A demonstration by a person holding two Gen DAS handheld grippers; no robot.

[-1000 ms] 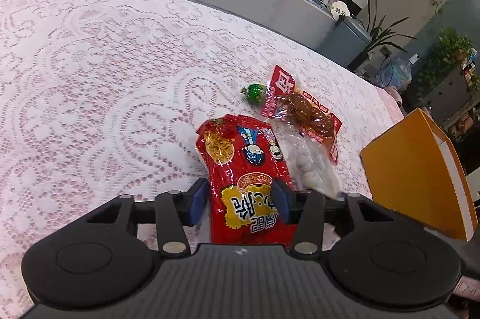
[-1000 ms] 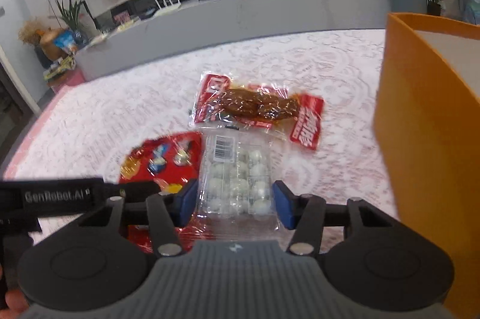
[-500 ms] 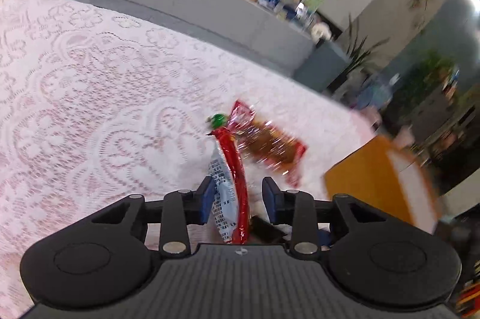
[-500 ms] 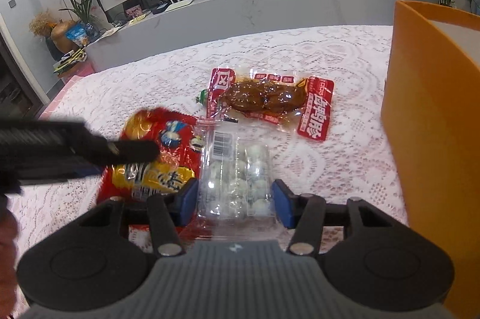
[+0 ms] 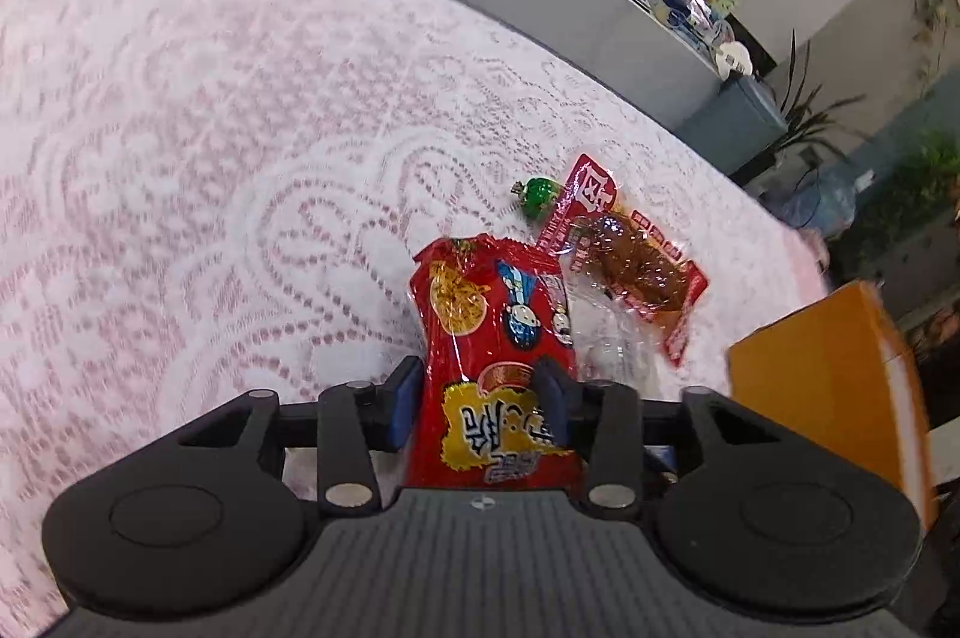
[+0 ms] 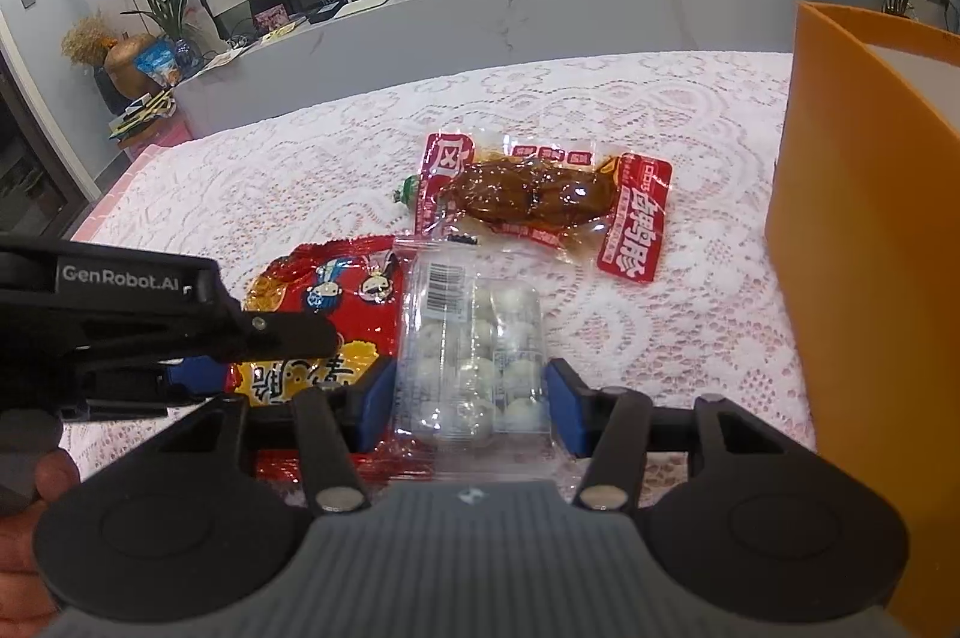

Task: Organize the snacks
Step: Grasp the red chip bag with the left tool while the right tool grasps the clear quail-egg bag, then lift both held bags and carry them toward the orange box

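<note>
On white lace tablecloth (image 6: 690,338): two grippers over snack packs, orange box at right.

L gripper (image 5: 477,398) has its blue pads on both sides of the red crinkly plastic noodle-snack bag (image 5: 492,338); jaws are opening now, bag between them, pads at its edges but grip not firm as I see it. R gripper (image 6: 471,401) stands released around the clear plastic pack of white round balls (image 6: 474,344), pads just beside it w/ small gaps. This pack overlaps the red bag's edge. Behind lies a red-and-clear vacuum pack w/ brown meat (image 6: 534,200), a small green wrapped candy (image 5: 537,197) touching its end. Tall orange cardboard box (image 6: 870,278) stands near, at right.
</note>
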